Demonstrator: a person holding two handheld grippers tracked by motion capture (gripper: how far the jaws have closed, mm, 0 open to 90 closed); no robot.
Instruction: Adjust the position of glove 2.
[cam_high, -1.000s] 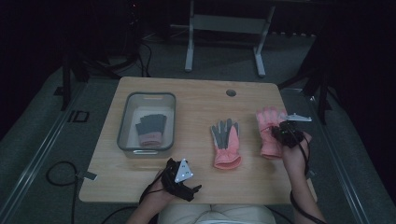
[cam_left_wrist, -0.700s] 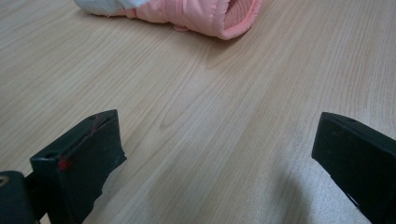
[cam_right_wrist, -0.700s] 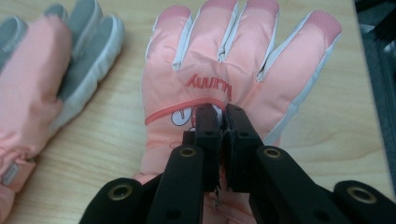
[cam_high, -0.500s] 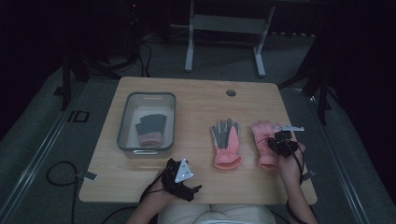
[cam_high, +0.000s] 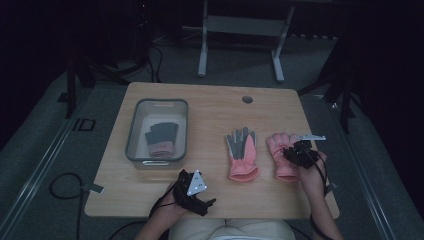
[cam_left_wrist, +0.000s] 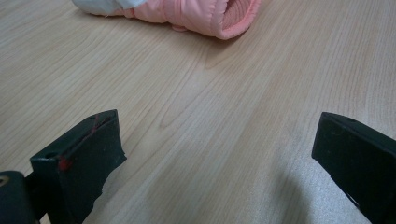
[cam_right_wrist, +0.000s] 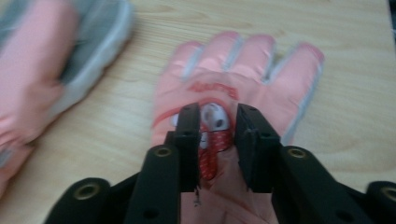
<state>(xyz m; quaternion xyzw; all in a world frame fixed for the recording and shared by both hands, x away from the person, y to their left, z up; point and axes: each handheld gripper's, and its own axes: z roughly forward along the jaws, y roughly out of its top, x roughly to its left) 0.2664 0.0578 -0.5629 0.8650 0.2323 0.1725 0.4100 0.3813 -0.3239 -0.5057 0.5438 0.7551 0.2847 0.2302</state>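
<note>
Presently the work appears to be sorting gloves at a wooden table (cam_high: 210, 105), and it stands at an early-to-middle stage. One grey and pink glove (cam_high: 162, 138) already lies inside the clear bin (cam_high: 131, 145) at the table's left side. Two gloves remain out on the wood: a pink glove with a grey palm (cam_high: 241, 152) near the middle, and just to its right, not touching it, a second pink glove (cam_high: 280, 150), back upward, fingers pointing away from the person. The right gripper (cam_right_wrist: 215, 116) sits low over this second glove; its jaws have just been opening and now stand a little apart, straddling the small white and red tag on the back of the glove, with the pads not seen pressing on it. I judge that this glove has just been set down flat or is about to be taken up; which of the two cannot be told. The left gripper (cam_high: 195, 190) rests near the table's front edge, between bin and middle glove, jaws well apart over bare wood with nothing between them; the cuff of the middle glove lies ahead of it. Outstanding, by my reading: both loose gloves are yet to reach the bin.
</note>
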